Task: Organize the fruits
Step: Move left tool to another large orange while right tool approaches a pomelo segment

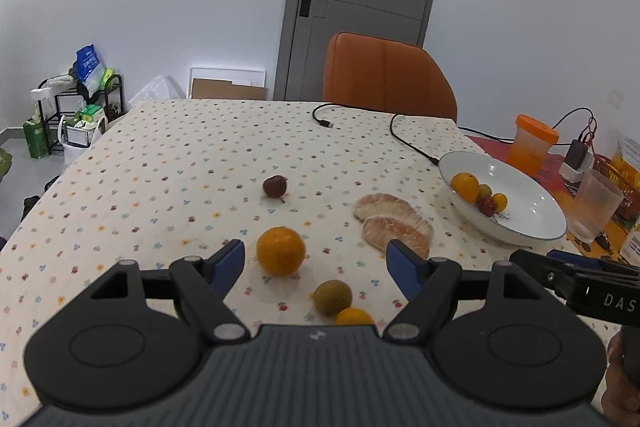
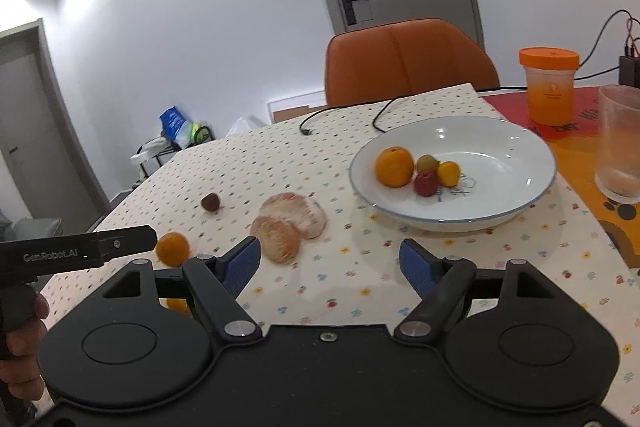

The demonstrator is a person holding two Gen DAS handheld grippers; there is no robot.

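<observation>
Fruit lies scattered on your dotted tablecloth (image 1: 160,155). Your left gripper (image 1: 316,269) hangs with its jaws spread and empty above an orange (image 1: 281,250); a greenish fruit (image 1: 332,297) and a small orange one (image 1: 354,317) sit just beneath it. Your right gripper (image 2: 330,263) is likewise spread wide, holding nothing, near two peeled pomelo segments (image 2: 290,223). A dark red fruit (image 1: 275,185) rests farther out. The white plate (image 2: 500,155) holds an orange, a green fruit, a red one and a small orange one.
</observation>
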